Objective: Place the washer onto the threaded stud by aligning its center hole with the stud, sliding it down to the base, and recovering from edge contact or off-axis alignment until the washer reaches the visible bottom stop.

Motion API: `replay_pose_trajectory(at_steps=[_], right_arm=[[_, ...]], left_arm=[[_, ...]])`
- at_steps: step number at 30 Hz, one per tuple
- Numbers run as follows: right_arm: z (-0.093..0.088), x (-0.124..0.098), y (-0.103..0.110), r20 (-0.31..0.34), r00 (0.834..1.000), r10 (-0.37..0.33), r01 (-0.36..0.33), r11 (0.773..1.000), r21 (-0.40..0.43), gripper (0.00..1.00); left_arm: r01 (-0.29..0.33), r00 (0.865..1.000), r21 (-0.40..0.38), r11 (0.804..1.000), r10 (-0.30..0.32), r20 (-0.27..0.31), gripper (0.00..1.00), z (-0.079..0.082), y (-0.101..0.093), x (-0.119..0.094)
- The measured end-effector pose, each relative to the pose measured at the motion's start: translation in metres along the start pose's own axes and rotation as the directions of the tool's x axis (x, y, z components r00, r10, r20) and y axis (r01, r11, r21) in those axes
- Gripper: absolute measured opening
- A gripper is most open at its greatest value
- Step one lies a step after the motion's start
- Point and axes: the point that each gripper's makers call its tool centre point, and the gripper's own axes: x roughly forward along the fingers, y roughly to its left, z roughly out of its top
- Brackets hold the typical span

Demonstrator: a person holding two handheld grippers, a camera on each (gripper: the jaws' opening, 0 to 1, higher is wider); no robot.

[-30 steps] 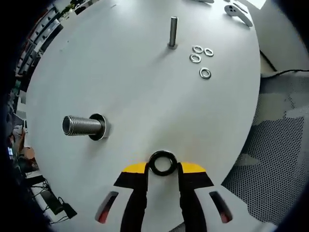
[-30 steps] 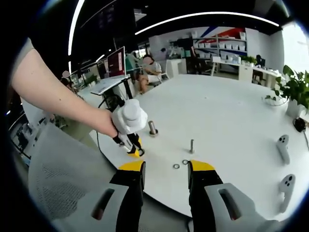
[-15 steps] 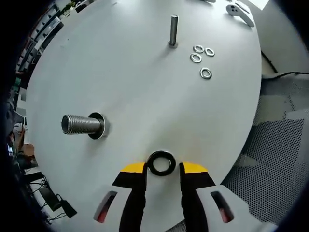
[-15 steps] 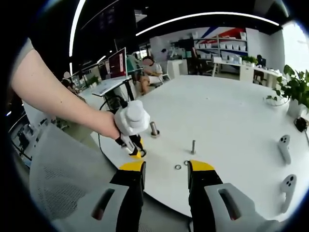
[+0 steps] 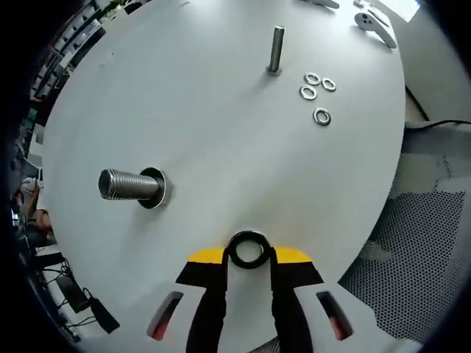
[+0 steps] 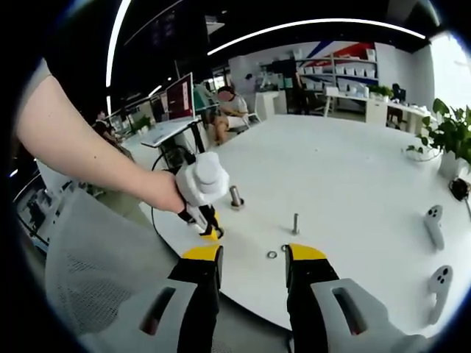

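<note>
- In the left gripper view, the large threaded stud (image 5: 129, 185) is lying well ahead of the fingertips and off to their left, its long axis appearing sideways with the free end pointing left and its base collar to the right.
- The left gripper (image 5: 248, 254) is pinching the black washer (image 5: 248, 249) between its nearly closed yellow fingertips, the hole facing the camera.
- A thin stud (image 5: 276, 50) is standing far ahead, slightly right, with four small washers (image 5: 317, 93) lying flat beside it.
- In the right gripper view, the right gripper (image 6: 252, 254) is gaping wide with nothing between its fingers, above the white table (image 6: 346, 169).
</note>
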Motion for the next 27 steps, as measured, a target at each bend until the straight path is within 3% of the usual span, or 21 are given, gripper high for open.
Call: replay_pose_trajectory(at_steps=[11, 14, 20, 27], right_arm=[[-0.001, 0.001, 0.000, -0.007, 1.000, 0.001, -0.001, 1.000, -0.003, 0.36], [-0.001, 0.001, -0.001, -0.007, 1.000, 0.000, 0.000, 1.000, 0.001, 0.35], [-0.001, 0.001, -0.001, -0.006, 1.000, 0.000, 0.000, 1.000, 0.002, 0.35], [-0.001, 0.000, -0.001, -0.001, 1.000, -0.003, 0.003, 1.000, 0.007, 0.35]], left_arm=[[0.007, 1.000, 0.026, 1.000, -0.007, 0.000, 0.19, 0.001, 0.000, 0.000], [0.022, 1.000, 0.091, 0.996, -0.021, -0.020, 0.19, -0.001, 0.000, -0.001], [0.018, 1.000, 0.091, 0.996, -0.018, -0.003, 0.19, -0.001, 0.000, -0.001], [0.016, 1.000, 0.087, 0.996, -0.014, -0.023, 0.19, -0.011, 0.009, -0.004]])
